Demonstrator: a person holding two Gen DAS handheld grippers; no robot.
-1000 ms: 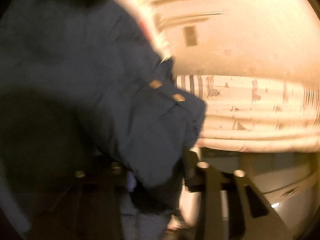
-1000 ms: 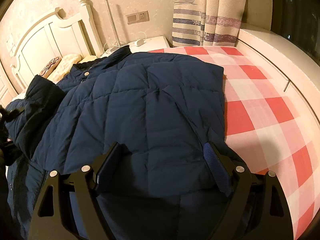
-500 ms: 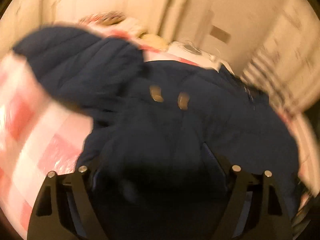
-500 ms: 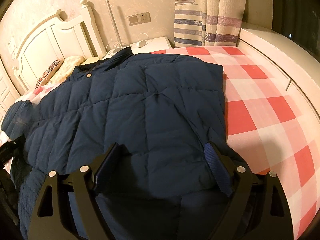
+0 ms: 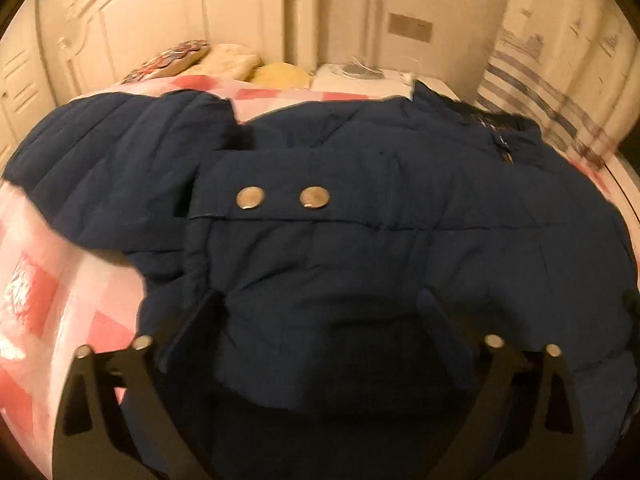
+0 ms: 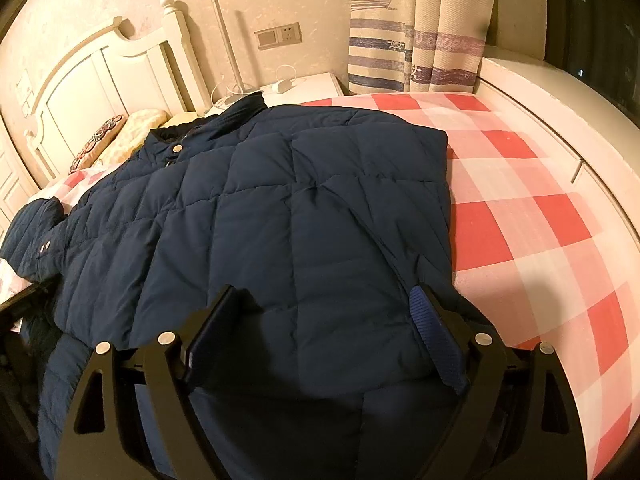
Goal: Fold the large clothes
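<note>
A navy quilted jacket (image 6: pixel 280 200) lies spread on the bed, collar toward the headboard. In the left wrist view its sleeve (image 5: pixel 112 152) bends across the body. The cuff with two metal snaps (image 5: pixel 280 198) rests flat on top. My left gripper (image 5: pixel 320 304) hovers low over the jacket (image 5: pixel 380 248) just short of the cuff. Its jaws are opening wide, with fabric below them and nothing pinched. My right gripper (image 6: pixel 324 294) stands open over the jacket's near hem, its pads clear of the cloth. The cuff (image 6: pixel 36 236) also shows at the far left of the right wrist view.
The bed has a red-and-white checked sheet (image 6: pixel 520 220) and a white headboard (image 6: pixel 100 80) with pillows (image 6: pixel 120 136) against it. A white nightstand (image 6: pixel 304 84) with cables and a striped curtain (image 6: pixel 400 40) stand behind. A pale ledge (image 6: pixel 560 100) runs along the right side.
My left gripper carried the sleeve cuff over the jacket, let it go and spread its jaws wide. The cuff now lies on the jacket's body. The right gripper has stayed still.
</note>
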